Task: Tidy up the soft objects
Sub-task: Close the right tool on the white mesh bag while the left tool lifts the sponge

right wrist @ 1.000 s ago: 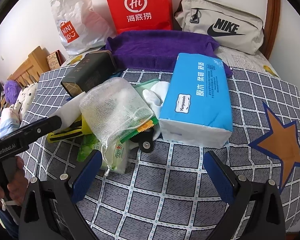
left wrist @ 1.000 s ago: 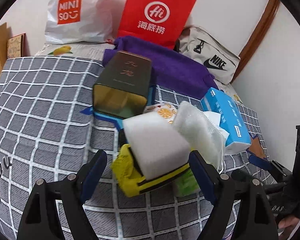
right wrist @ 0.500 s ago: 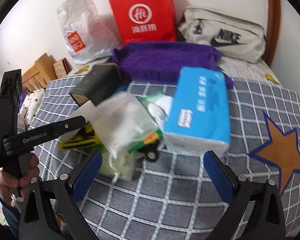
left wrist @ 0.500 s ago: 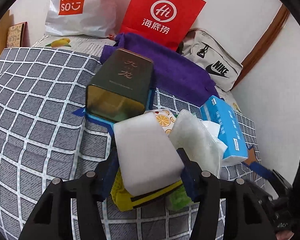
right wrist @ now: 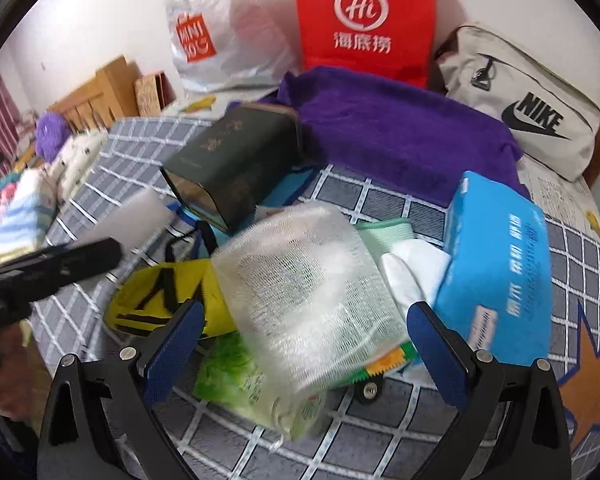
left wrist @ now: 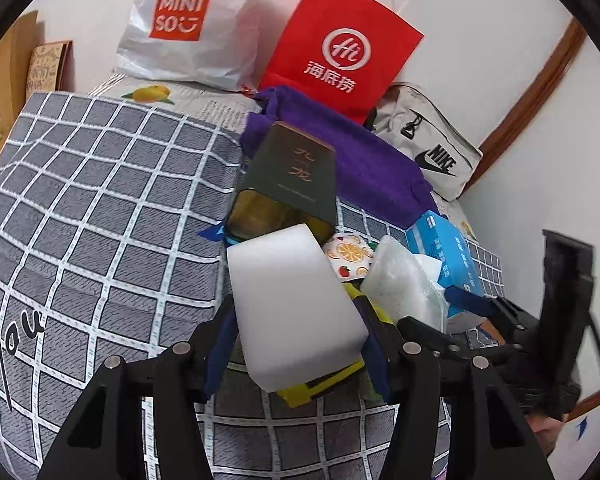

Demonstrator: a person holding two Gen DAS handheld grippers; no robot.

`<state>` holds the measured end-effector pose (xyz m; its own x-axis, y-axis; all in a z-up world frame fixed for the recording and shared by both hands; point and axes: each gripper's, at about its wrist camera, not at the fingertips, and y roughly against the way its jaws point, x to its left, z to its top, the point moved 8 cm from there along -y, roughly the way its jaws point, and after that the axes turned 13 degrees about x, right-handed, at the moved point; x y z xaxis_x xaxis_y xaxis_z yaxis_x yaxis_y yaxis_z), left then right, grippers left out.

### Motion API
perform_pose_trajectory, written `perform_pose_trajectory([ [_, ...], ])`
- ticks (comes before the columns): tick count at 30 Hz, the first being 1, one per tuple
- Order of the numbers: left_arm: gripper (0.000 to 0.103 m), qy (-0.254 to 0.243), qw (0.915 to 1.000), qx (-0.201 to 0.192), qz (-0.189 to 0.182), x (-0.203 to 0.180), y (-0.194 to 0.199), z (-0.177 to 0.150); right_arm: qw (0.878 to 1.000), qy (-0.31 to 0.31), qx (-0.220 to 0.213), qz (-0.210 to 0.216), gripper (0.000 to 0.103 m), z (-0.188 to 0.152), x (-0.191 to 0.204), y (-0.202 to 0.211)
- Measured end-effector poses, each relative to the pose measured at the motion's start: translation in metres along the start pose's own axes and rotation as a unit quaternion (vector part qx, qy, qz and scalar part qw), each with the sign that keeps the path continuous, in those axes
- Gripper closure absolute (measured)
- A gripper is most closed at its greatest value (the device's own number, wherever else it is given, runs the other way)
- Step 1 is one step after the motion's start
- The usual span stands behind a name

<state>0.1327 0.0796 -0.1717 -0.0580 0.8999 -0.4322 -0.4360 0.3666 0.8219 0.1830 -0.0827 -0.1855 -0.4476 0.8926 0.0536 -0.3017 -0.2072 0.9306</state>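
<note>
My left gripper [left wrist: 296, 320] is shut on a white foam block [left wrist: 292, 300], with a blue pad pressed on each side of it. Under the block lies a yellow-and-black cloth piece [left wrist: 320, 384]. My right gripper [right wrist: 304, 316] stands open over the pile. A white mesh pouch [right wrist: 300, 280] sits between its blue fingers, apart from both pads. To the right of the pouch lie a blue tissue pack [right wrist: 496, 264] and a white glove [right wrist: 412, 268]. A green wipes pack [right wrist: 252, 384] lies beneath the pouch. The foam block [right wrist: 132, 216] shows blurred at the left of the right wrist view.
A dark tin [right wrist: 236, 164] lies on its side behind the pile on the grey checked bedcover [left wrist: 100, 220]. A purple towel [right wrist: 400, 128], a Nike bag [right wrist: 532, 108], a red paper bag [left wrist: 340, 48] and a Miniso bag [left wrist: 180, 28] line the wall.
My left gripper closed on the white foam block and moved with it. My right gripper pushed in toward the pile, so the mesh pouch now sits between its fingers.
</note>
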Motion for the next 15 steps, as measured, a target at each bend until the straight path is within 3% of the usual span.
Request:
perform_pose_trajectory([
  [4, 0.048, 0.008, 1.0, 0.005, -0.002, 0.008, -0.004, -0.001, 1.0, 0.0, 0.02, -0.008, 0.006, 0.002, -0.001, -0.016],
  [7, 0.048, 0.012, 0.9999, 0.009, -0.002, 0.012, -0.008, -0.001, 1.0, 0.009, 0.022, -0.009, 0.026, 0.002, 0.0, -0.022],
  [9, 0.048, 0.012, 0.9998, 0.013, -0.004, 0.014, -0.01, -0.001, 1.0, 0.014, 0.02, -0.008, 0.048, 0.001, 0.0, -0.023],
  [10, 0.048, 0.013, 0.9998, 0.015, -0.003, 0.014, -0.011, -0.001, 1.0, 0.015, 0.016, -0.012, 0.054, 0.001, -0.001, -0.022],
  [12, 0.048, 0.013, 0.9998, 0.017, -0.004, 0.015, -0.013, 0.0, 1.0, 0.01, 0.011, -0.015, 0.081, 0.002, -0.004, -0.017],
  [15, 0.048, 0.013, 0.9997, 0.017, -0.006, 0.015, -0.013, 0.0, 1.0, -0.001, -0.001, 0.014, 0.086, 0.001, -0.007, -0.005],
])
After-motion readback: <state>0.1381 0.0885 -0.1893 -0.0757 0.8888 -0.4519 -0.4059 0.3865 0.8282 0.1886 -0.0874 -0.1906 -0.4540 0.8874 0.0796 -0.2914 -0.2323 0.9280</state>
